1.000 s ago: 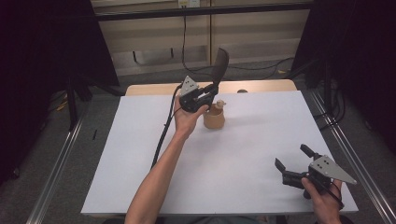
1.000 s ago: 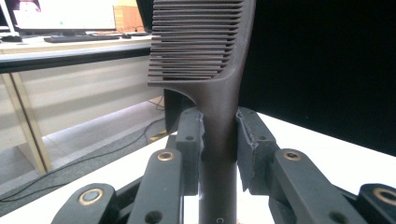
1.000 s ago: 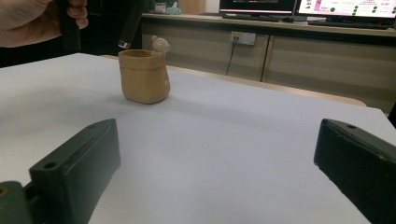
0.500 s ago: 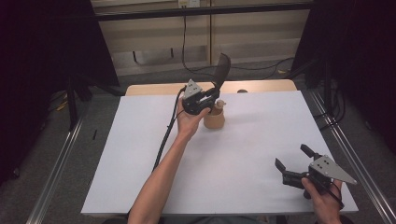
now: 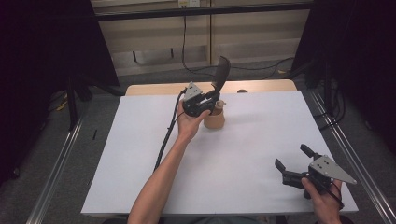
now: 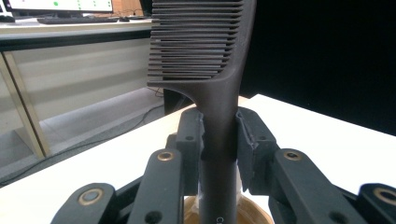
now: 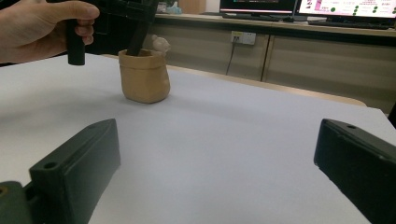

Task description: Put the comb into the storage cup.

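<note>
High view: left gripper (image 5: 211,96) clamped on black comb (image 5: 220,74), right above the tan pot (image 5: 215,119) near the white table's (image 5: 140,154) far edge; comb teeth end sticks up. Right gripper (image 5: 293,158) well away from the pot at the near right corner, jaws apart, nothing between.

Left gripper view: pads pinch the comb (image 6: 205,56) handle, pot rim (image 6: 252,215) just below.

Right gripper view: jaws wide; pot (image 7: 143,77) stands upright on the table, comb handle (image 7: 138,39) going into it.
</note>
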`<state>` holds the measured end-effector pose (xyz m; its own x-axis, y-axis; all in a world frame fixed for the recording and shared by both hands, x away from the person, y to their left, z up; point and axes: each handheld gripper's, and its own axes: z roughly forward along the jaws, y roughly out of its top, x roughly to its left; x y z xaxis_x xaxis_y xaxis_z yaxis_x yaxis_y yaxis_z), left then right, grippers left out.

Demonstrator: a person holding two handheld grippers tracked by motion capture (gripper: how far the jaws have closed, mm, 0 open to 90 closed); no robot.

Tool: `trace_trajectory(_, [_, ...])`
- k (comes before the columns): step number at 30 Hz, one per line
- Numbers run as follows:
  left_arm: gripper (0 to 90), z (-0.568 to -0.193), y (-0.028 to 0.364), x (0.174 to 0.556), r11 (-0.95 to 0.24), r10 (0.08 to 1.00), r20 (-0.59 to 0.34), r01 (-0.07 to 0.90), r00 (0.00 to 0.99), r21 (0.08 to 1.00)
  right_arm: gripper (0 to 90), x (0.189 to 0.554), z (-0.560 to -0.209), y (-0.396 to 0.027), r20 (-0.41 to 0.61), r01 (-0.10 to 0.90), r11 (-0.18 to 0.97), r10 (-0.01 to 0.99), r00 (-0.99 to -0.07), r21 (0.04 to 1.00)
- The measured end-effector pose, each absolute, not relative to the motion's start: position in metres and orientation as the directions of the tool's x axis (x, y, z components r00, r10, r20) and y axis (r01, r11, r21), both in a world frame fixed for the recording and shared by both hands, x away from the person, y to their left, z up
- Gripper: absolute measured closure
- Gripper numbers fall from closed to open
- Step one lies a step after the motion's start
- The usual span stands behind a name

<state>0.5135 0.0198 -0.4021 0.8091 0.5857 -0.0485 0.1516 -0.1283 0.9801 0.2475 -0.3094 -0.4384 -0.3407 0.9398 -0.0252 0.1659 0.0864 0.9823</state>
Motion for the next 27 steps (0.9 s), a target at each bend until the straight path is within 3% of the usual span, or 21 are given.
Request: trace_trajectory(27, [72.7, -0.420, 0.026, 0.512, -0.166, 0.596, -0.045, 0.178, 0.801, 0.970, 0.0, 0.248, -0.439, -0.309, -0.027, 0.167, 0.089, 0.939, -0.342, 0.982])
